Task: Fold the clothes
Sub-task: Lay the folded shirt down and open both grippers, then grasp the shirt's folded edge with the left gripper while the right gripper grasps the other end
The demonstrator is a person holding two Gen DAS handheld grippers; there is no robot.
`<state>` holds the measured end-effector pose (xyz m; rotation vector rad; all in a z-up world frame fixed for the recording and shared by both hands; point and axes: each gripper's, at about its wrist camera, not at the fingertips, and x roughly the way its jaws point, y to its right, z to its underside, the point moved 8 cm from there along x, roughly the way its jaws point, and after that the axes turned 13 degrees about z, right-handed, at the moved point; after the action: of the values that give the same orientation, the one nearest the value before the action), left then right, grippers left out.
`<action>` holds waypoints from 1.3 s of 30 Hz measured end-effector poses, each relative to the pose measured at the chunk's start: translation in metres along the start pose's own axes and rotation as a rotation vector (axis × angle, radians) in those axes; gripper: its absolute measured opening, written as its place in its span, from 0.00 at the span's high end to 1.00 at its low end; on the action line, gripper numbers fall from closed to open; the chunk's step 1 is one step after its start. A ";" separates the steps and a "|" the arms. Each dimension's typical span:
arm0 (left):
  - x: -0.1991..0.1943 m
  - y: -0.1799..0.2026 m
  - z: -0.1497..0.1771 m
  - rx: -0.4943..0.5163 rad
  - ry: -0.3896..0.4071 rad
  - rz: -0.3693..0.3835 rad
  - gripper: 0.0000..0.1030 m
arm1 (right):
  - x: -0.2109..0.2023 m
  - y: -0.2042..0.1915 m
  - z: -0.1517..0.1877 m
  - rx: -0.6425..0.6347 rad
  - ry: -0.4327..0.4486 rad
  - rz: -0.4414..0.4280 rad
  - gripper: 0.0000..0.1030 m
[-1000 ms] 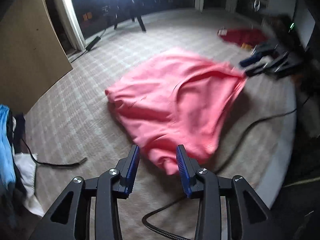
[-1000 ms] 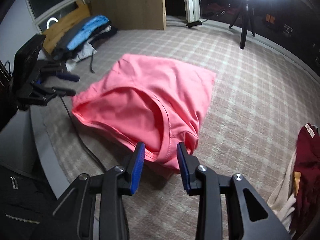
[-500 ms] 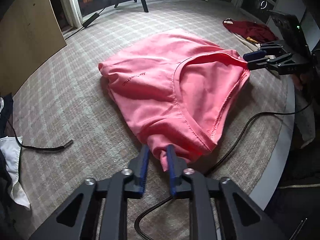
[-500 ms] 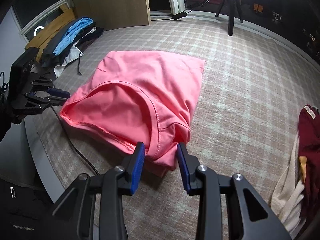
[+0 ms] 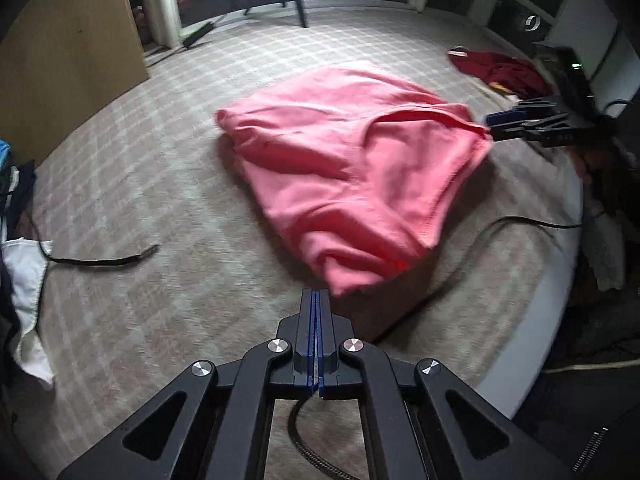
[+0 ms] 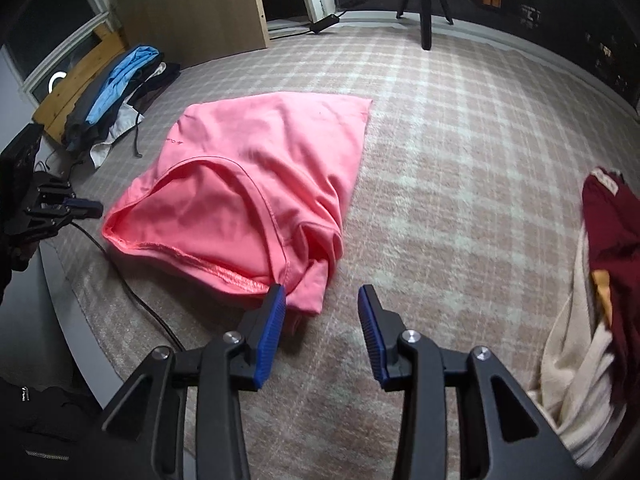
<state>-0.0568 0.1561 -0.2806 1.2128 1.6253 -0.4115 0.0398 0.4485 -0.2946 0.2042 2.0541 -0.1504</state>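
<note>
Right wrist view: the pink shirt [image 6: 248,184] lies spread on the checked rug [image 6: 460,160]. Its hem opening faces the camera, and its top layer is puffed up and creased. The shirt's near corner lies against the left finger [image 6: 276,300] of the right gripper [image 6: 322,300]. A fold of it reaches a little way into the gap. This gripper's tongs stand apart and press on nothing.

At the shirt's other near corner, to the left, sits the left gripper [image 6: 90,208], its tip just beside the hem. In the left wrist view its [image 5: 316,300] tongs are together, having just been closing. The shirt [image 5: 340,168] bunches to a point right at their tip. Blur hides whether any cloth is nipped between them. Across the shirt in that view, the right gripper [image 5: 496,124] meets the far corner.

A black cable [image 6: 136,300] runs along the rug's edge under the near hem. A pile of clothes [image 6: 116,92], blue, dark and white, lies beyond the left gripper, beside a wooden board [image 6: 192,12]. A thin dark strap [image 5: 100,260] lies on the rug near that pile.

To the right of the right gripper, well apart from the shirt, lies a maroon garment [image 6: 612,232] on a cream cloth [image 6: 576,380]. A tripod [image 6: 426,20] stands at the rug's far edge.
</note>
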 end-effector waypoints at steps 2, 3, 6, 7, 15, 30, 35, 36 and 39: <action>0.002 0.005 -0.008 0.014 0.008 -0.002 0.79 | -0.001 0.000 0.001 0.007 0.004 -0.008 0.62; 0.004 0.006 -0.013 0.023 0.015 -0.012 0.74 | -0.001 -0.001 0.000 0.005 0.004 -0.010 0.62; 0.018 0.003 -0.025 0.039 -0.004 -0.038 0.75 | -0.001 -0.003 -0.001 -0.006 0.003 -0.007 0.62; 0.022 0.001 -0.027 0.048 -0.009 -0.044 0.75 | -0.001 -0.004 -0.001 -0.010 0.002 -0.006 0.62; 0.024 -0.003 -0.022 0.063 -0.034 0.003 0.99 | 0.005 0.003 -0.008 0.006 0.001 -0.014 0.61; 0.030 -0.010 -0.012 0.027 -0.063 -0.015 0.99 | 0.009 -0.019 -0.008 -0.078 0.013 -0.049 0.62; 0.029 -0.013 -0.014 0.025 -0.064 -0.016 0.99 | -0.006 -0.005 -0.005 -0.009 0.044 -0.098 0.62; 0.030 -0.013 -0.014 0.023 -0.066 -0.015 0.99 | -0.007 -0.002 -0.005 0.002 0.051 -0.101 0.64; 0.033 -0.013 -0.014 0.026 -0.077 -0.015 0.99 | 0.001 0.002 -0.007 -0.003 0.035 -0.085 0.68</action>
<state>-0.0746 0.1778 -0.3070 1.1906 1.5680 -0.4838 0.0342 0.4518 -0.2923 0.1185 2.0985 -0.1979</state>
